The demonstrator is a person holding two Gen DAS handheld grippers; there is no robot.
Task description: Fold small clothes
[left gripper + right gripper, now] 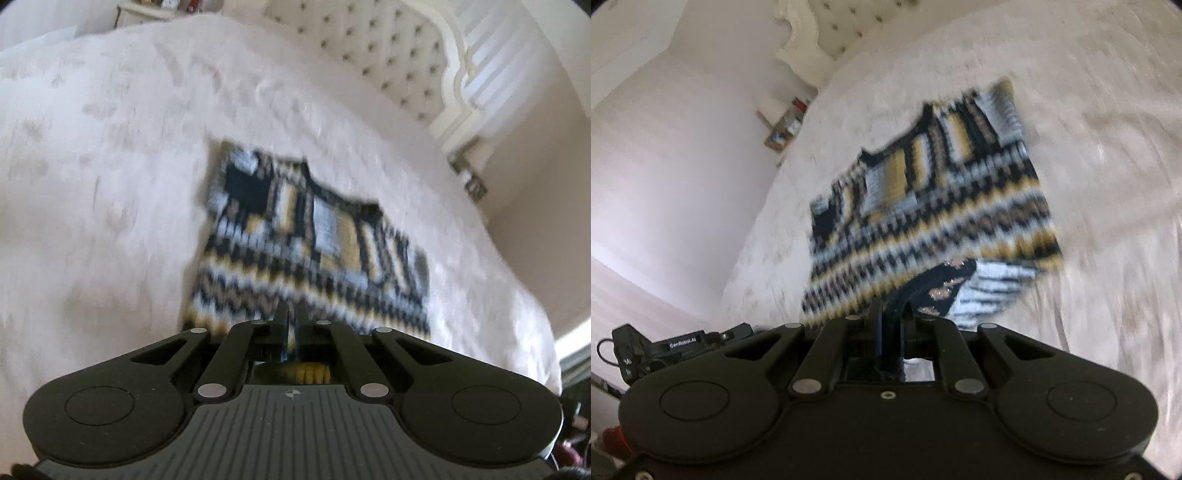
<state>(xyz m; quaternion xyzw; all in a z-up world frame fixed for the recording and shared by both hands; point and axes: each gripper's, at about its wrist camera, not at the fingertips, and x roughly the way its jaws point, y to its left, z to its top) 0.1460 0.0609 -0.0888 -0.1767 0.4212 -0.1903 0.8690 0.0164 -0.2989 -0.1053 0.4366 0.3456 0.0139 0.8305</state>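
Observation:
A small knitted garment (306, 240) in black, yellow, pale blue and white zigzags lies on the white bed, blurred by motion. My left gripper (291, 314) is shut on the garment's near yellow-edged hem, which runs in between the fingers. In the right wrist view the same garment (923, 192) has its near edge raised off the cover and curled over. There my right gripper (890, 310) is shut on a dark fold of the garment with small glittery patches, and its pale striped underside shows just to the right.
A fluffy white bedspread (110, 184) covers the bed all around the garment. A tufted white headboard (369, 48) stands at the far end. A cardboard box (783, 129) sits by the wall beside the bed. Black casing of the other hand-held unit (665, 345) shows at lower left.

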